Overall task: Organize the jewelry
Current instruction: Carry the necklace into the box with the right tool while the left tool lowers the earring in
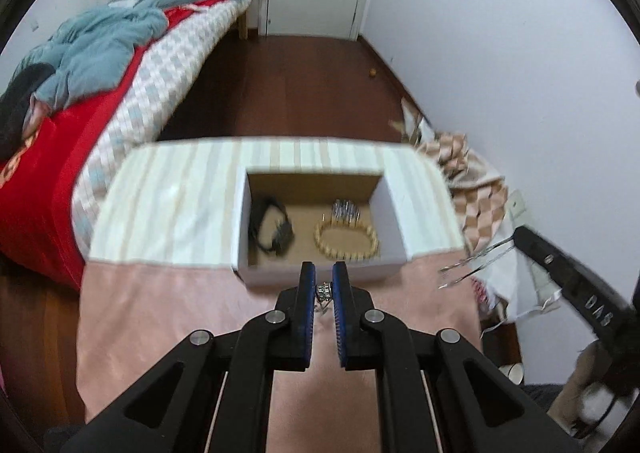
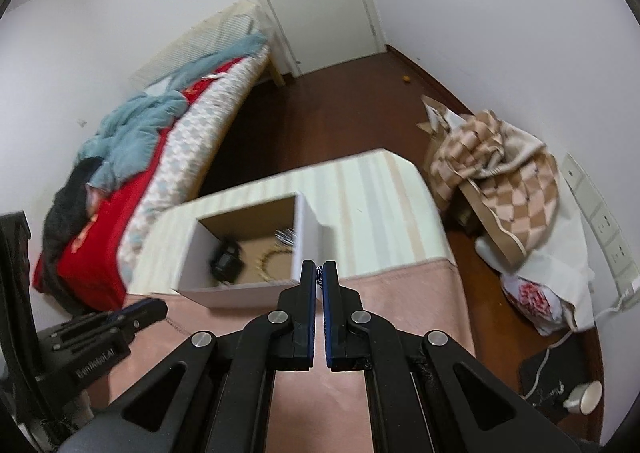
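My left gripper point(image 1: 323, 285) is clamped on a small silver beaded piece point(image 1: 325, 291), pinched between the tips. My right gripper point(image 2: 319, 273) is closed on a thin chain point(image 2: 319, 276), barely visible between the pads. The open white box point(image 1: 394, 209) lies directly ahead of and below my left fingers, its long axis running crosswise to them; my left hand appears nearer its opening, the right standing off its right wall. Count inside: one black strap item point(image 1: 272, 227), one wooden bead bracelet point(image 1: 346, 241), one silver piece point(image 1: 346, 210). Two items in hand.
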